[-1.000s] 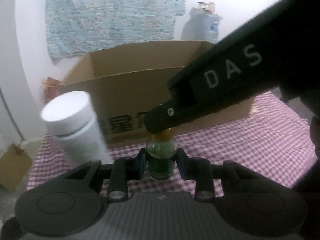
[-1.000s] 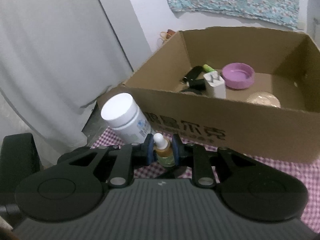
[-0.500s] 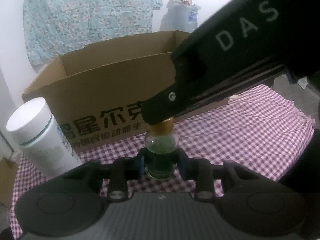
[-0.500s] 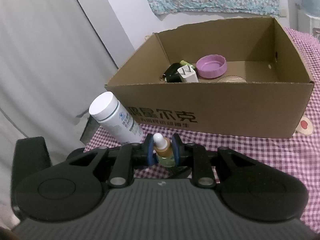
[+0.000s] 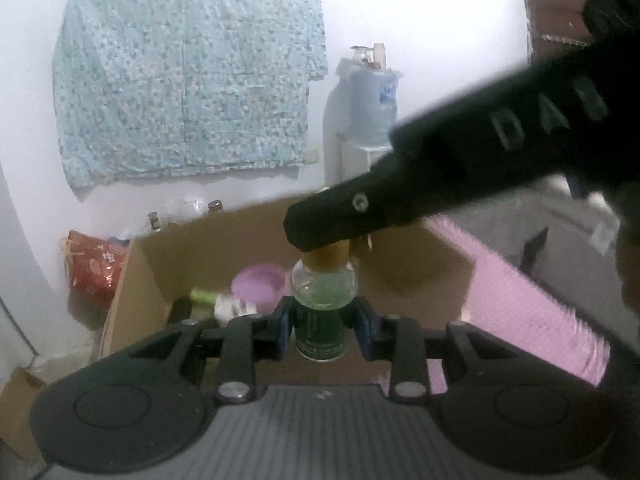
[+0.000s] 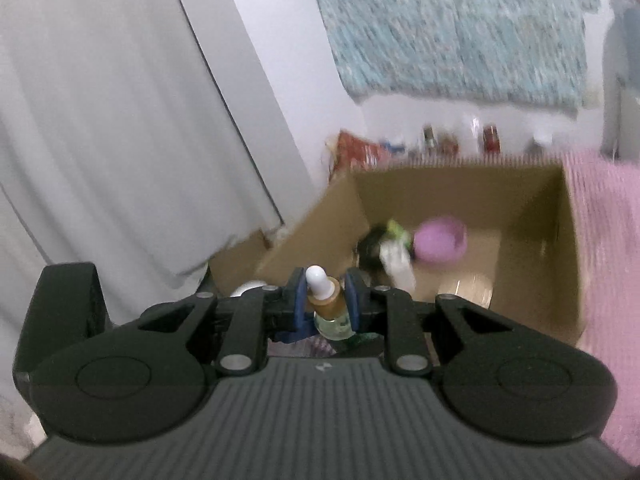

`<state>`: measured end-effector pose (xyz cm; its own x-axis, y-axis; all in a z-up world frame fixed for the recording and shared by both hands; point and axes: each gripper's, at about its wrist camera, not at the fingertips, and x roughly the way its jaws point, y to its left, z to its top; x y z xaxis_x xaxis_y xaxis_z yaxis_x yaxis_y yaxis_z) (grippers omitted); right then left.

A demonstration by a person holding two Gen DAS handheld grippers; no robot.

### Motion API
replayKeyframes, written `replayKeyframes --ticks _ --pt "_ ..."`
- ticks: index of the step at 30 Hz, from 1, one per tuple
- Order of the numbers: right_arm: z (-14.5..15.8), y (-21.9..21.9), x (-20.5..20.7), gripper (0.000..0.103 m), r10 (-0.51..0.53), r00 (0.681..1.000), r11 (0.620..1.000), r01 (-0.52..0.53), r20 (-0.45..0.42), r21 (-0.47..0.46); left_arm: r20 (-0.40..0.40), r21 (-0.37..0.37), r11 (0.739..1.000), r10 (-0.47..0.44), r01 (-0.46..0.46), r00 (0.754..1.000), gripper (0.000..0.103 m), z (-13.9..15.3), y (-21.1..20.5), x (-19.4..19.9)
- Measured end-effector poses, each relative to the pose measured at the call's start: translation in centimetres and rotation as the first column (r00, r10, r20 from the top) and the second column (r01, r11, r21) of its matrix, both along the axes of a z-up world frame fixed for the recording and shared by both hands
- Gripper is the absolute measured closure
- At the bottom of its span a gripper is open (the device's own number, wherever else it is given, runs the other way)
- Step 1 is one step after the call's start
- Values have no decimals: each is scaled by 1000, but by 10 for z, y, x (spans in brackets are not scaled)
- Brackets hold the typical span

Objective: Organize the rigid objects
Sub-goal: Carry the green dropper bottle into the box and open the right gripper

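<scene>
A small dropper bottle (image 5: 322, 312) with green liquid, dark label and gold collar is held by both grippers. My left gripper (image 5: 323, 326) is shut on its body. My right gripper (image 6: 325, 302) is shut on its gold collar under the white dropper top (image 6: 318, 280); its black finger (image 5: 360, 216) crosses the left wrist view above the bottle. Both hold it raised over the near edge of the open cardboard box (image 5: 420, 264), which also shows in the right wrist view (image 6: 532, 248).
Inside the box lie a purple lid (image 6: 440, 240), a white charger (image 6: 396, 264), a green item (image 5: 202, 294) and dark items. A pink checked cloth (image 5: 532, 312) covers the table right of the box. A white bottle's top (image 6: 248, 289) peeks behind my right gripper.
Both grippers have lifted the dropper bottle from table level in front of the box up and forward over the box's near edge. The white bottle has dropped out of the left wrist view.
</scene>
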<state>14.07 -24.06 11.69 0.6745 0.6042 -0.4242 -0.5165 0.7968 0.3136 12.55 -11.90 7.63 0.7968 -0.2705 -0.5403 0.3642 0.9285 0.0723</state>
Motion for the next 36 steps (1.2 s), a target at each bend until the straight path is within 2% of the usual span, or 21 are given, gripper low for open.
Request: replayKeyframes --ticks 3,7,11,17,21,26,32,34,36 --pt "18 -9 31 83 -5 1000 1000 5 21 -23 -47 -52 999 -6 3 999 70 11 -7 41" --pt "21 -28 87 83 -22 999 999 20 -37 -30 -104 -17 1000 14 -16 994 70 3 -31 96" --pt "6 -46 142 83 -49 991 998 44 -124 -40 -227 -37 999 28 -37 973 70 -16 -45 148" --pt "-27 -62 196 83 -66 973 998 59 -219 -37 -336 -24 998 47 -59 941 70 -40 -56 202" --pt "-49 -66 213 83 -62 963 998 60 -263 -16 -397 -16 998 57 -69 916 70 -47 -49 220" --pt "-68 -62 226 86 -52 952 999 45 -303 -30 -445 10 998 55 -56 894 69 -52 -49 222" --pt "-74 -58 226 89 -46 950 999 41 -310 -23 -431 12 1000 29 -26 902 68 -51 -50 214" --pt "-72 -58 227 88 -48 950 999 45 -309 -18 -407 11 1000 27 -24 913 61 -48 -52 208" --pt "-67 -62 222 87 -57 951 998 56 -304 -10 -372 14 999 33 -30 928 43 -43 -52 203"
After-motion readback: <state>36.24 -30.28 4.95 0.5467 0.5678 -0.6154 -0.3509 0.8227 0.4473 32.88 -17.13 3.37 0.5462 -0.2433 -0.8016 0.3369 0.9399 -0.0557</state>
